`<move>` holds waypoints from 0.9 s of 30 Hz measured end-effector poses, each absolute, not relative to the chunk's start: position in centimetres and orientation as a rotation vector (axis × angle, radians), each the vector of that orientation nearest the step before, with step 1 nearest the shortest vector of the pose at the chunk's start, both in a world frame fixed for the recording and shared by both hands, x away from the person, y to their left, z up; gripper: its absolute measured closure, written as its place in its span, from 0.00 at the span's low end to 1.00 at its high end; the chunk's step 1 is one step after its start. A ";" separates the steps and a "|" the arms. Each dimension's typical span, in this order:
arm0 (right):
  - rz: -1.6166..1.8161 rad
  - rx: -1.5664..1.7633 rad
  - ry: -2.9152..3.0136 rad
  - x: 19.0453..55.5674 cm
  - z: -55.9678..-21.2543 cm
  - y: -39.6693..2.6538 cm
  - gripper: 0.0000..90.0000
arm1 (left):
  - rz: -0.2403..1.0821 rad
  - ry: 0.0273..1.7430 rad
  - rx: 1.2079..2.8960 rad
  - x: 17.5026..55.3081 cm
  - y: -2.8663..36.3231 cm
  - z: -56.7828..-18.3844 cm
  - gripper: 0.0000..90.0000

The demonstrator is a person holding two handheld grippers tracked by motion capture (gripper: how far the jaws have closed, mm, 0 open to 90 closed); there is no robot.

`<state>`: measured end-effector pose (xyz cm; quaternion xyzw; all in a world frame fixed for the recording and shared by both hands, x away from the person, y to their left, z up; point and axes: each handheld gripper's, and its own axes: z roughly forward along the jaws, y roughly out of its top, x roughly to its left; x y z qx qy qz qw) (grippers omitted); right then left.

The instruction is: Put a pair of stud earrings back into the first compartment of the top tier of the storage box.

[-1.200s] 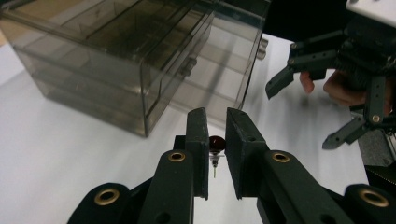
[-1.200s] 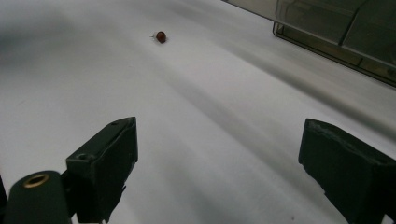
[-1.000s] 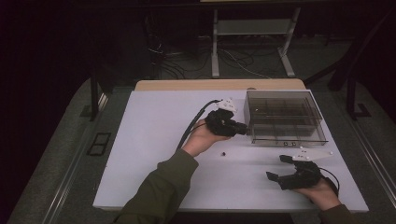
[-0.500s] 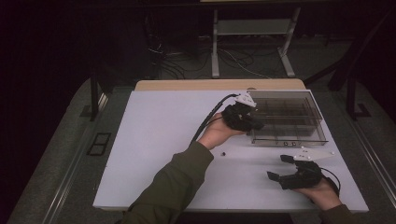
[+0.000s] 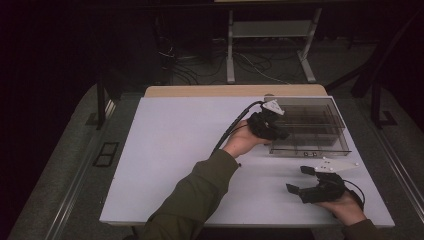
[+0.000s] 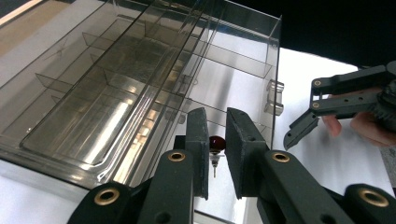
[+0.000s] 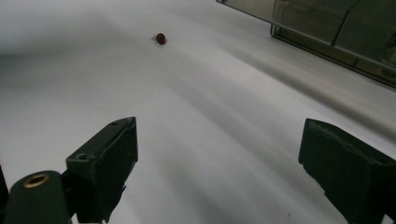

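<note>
My left gripper [image 5: 281, 133] hovers at the near-left corner of a clear plastic compartment box [image 5: 320, 125]. In the left gripper view its jaws [image 6: 217, 149] are shut on a small red-headed pin [image 6: 215, 142], whose thin metal leg hangs down over the box [image 6: 116, 93]. My right gripper [image 5: 298, 179] rests low on the white table [image 5: 175, 150] near the front right, and its jaws [image 7: 229, 172] stand wide open with nothing between them. A second small red piece [image 7: 160, 38] lies loose on the table ahead of it, beside the sleeve [image 5: 239, 164].
The box has several empty compartments and a raised clear lid. A wooden strip [image 5: 230, 91] runs along the table's far edge, with a metal stand [image 5: 270, 30] and cables on the floor behind it. Dark floor surrounds the table.
My left hand has carried its gripper to the right and away from me, from the table surface up to the box's left corner. The right hand has stayed where it was.
</note>
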<state>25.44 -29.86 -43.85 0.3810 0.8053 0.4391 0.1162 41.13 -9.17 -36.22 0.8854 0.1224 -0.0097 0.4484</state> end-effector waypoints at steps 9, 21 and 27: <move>1.286 1.116 2.359 25.4 -43.8 -29.9 0.12 | -0.028 0.300 2.228 41.3 -10.1 -37.2 0.86; 1.289 1.122 2.356 25.4 -43.8 -30.0 0.12 | -0.034 0.298 2.196 40.8 -9.4 -36.5 0.69; 1.291 1.124 2.358 25.4 -43.9 -30.0 0.12 | -0.033 0.326 2.174 40.2 -8.0 -36.1 0.59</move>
